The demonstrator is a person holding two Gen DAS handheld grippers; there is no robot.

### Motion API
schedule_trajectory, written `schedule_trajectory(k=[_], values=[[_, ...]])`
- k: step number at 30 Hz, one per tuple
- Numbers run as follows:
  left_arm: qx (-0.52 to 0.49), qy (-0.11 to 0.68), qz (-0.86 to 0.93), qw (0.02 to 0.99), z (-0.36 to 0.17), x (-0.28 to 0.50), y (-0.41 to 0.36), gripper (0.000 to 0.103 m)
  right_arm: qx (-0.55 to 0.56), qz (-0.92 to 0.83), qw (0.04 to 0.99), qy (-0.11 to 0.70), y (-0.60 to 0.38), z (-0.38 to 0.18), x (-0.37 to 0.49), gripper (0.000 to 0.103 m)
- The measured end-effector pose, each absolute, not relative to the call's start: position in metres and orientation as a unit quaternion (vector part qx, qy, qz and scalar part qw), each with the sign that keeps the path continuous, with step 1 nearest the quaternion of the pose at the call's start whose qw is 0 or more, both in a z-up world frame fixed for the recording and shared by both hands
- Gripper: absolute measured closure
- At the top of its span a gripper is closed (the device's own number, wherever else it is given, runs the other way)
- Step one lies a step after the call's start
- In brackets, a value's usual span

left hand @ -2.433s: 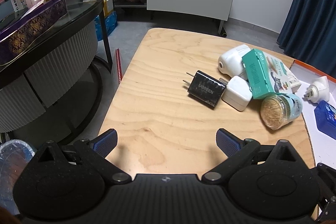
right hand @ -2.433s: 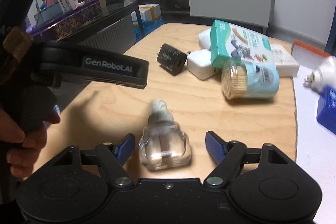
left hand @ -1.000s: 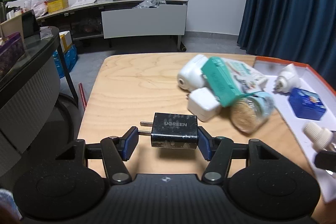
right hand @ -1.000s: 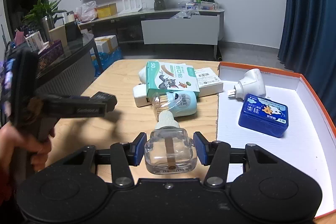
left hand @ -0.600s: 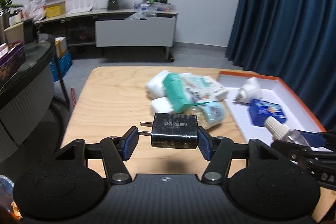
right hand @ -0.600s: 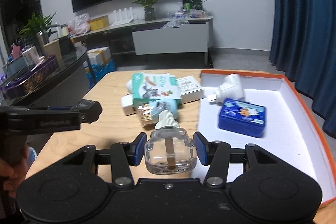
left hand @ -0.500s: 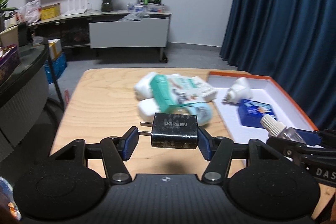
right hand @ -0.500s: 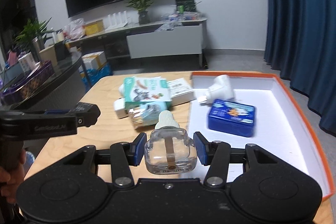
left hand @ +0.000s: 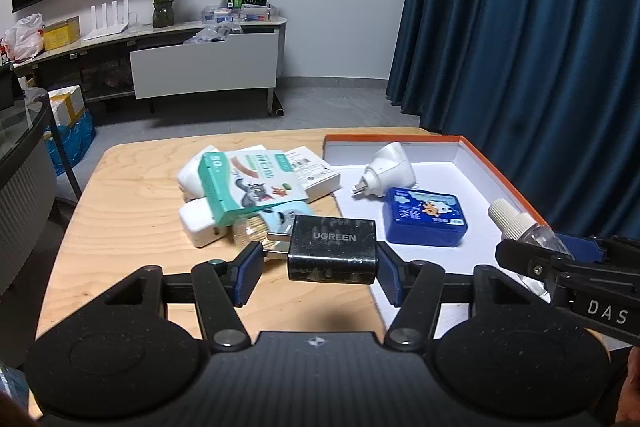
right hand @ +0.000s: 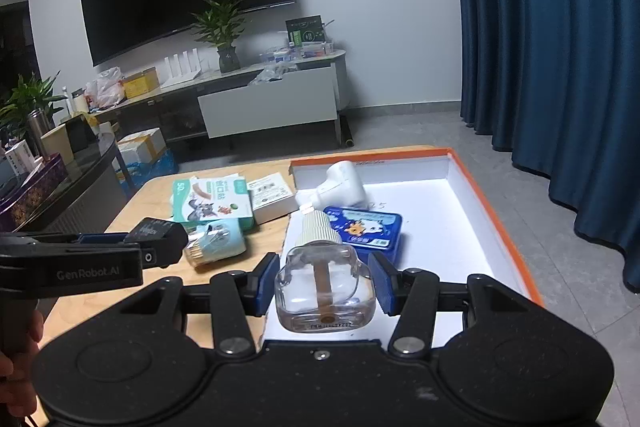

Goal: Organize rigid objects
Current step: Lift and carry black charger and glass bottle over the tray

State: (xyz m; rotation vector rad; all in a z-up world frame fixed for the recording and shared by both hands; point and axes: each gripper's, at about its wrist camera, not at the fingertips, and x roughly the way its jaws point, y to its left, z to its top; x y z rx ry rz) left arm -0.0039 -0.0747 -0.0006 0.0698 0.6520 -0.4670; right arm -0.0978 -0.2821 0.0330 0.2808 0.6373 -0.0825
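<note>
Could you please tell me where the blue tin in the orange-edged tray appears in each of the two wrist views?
Left wrist view: the blue tin lies right of centre, just beyond and right of the black charger held in the left tongs.
Right wrist view: the blue tin sits near centre, directly behind the clear bottle.
Shared landmark: the white plug-in device just behind the tin in the tray.

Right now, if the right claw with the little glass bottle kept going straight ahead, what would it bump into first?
Probably the blue tin lying in the orange-edged tray, straight ahead of the bottle; depth is hard to judge.
</note>
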Motion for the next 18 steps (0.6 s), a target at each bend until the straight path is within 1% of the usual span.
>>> schedule_trajectory(k=[18], values=[[0.054, 0.311, -0.264, 0.911, 0.007, -0.008, -0.122, 0.043, 0.135, -0.073, 0.943, 0.295, -0.324, 0.039, -0.096, 0.043]])
